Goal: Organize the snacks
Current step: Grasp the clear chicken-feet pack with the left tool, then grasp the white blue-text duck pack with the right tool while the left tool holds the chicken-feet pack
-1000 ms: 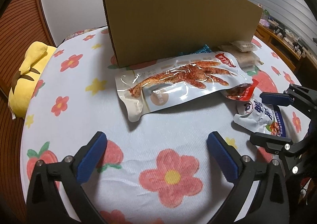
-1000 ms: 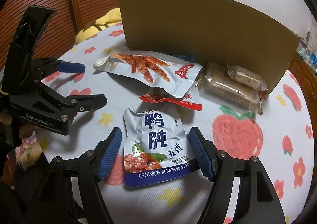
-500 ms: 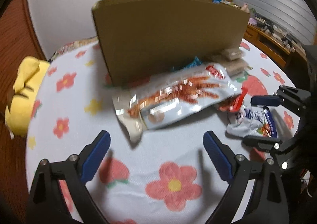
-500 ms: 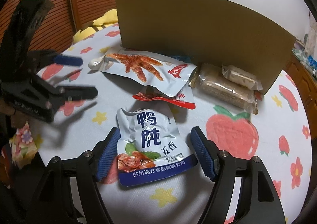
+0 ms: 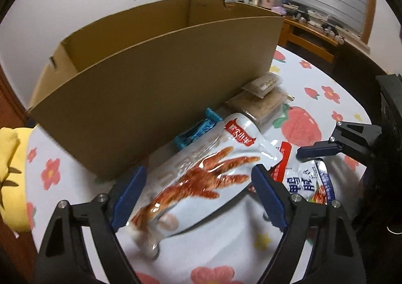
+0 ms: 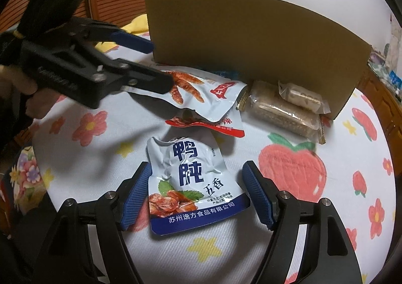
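A white pouch printed with red chicken feet lies on the flowered tablecloth in front of an open cardboard box. My left gripper straddles this pouch and its jaws are closing, with the pads near the pouch's sides and not pressing. From the right wrist view its fingers reach over the pouch's left end. A white-and-blue pouch with large blue characters lies flat between the pads of my right gripper, which stands open around it.
A red-edged pouch peeks out from under the chicken-feet pouch. Brown biscuit packs and a small white pack lean by the box. A blue wrapper lies against the box. A yellow plush sits at the left.
My left gripper has moved forward over the chicken-feet pouch, risen and rolled, and its jaws have narrowed. The box's inside now shows. My right gripper has stayed around its pouch.
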Action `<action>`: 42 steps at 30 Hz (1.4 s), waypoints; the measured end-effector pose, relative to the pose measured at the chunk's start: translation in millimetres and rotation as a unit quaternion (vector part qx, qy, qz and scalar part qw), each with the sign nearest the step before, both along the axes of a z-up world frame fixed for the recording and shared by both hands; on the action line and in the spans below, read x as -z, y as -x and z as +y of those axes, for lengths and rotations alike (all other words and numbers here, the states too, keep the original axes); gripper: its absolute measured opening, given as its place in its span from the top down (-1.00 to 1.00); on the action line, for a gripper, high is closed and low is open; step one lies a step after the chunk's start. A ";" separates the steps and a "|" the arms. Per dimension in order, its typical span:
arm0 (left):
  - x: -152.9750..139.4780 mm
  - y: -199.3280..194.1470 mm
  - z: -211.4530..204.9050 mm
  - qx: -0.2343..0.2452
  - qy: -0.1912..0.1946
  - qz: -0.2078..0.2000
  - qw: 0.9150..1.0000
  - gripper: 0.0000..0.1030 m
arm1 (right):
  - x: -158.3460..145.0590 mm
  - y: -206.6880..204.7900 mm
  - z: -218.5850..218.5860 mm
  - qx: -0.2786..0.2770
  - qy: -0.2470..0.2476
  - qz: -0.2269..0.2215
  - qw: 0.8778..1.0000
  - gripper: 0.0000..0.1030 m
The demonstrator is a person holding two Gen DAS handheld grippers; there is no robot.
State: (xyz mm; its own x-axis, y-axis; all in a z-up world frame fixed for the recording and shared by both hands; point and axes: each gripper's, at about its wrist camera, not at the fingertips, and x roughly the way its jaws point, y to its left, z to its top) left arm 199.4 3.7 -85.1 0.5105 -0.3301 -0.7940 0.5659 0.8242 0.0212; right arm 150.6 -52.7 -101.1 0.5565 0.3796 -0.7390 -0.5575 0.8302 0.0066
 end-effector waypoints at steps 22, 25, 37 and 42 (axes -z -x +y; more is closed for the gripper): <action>26.8 5.2 8.0 0.005 -0.038 0.056 0.998 -0.58 | -1.2 4.5 1.3 -0.004 0.000 -0.002 1.000 -0.54; 24.6 3.5 11.3 -0.007 -0.029 0.052 0.998 -0.42 | -1.2 4.6 1.2 -0.004 0.000 -0.002 1.000 -0.54; 10.9 22.0 18.5 -0.036 -0.004 0.009 0.999 0.46 | -1.2 4.9 1.3 -0.004 0.000 -0.003 1.000 -0.54; 5.8 30.2 21.6 -0.047 0.013 0.002 0.999 0.56 | -1.3 4.9 1.1 -0.004 0.000 -0.003 1.000 -0.54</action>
